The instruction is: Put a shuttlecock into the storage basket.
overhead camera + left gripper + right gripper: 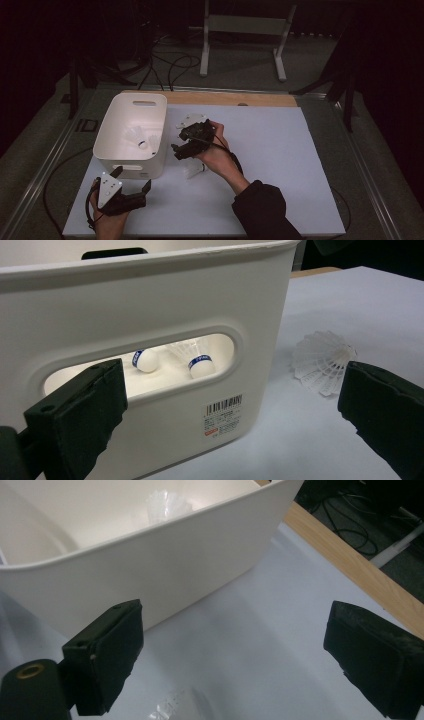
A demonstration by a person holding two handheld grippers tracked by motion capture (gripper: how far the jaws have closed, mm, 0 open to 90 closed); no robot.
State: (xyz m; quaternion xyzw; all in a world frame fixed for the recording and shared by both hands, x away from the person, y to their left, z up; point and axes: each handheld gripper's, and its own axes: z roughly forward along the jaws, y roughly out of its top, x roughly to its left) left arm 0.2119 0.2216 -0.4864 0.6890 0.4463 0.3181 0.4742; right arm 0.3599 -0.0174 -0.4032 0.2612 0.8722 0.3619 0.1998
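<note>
White tabletop (280,150), wood strip at 12 o'clock, dark room with cables behind. Bin (131,134) at 9 o'clock holds shuttlecocks (136,135). Left claw (133,180) and right claw (176,148) wide open, empty.

shuttlecocks (136,135) in bin (150,102), another (195,171) beside

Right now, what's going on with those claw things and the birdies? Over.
Left gripper open, right gripper open, both holding nothing. Two shuttlecocks in white bin, one shuttlecock loose on table by right hand. Nothing in the way.
</note>
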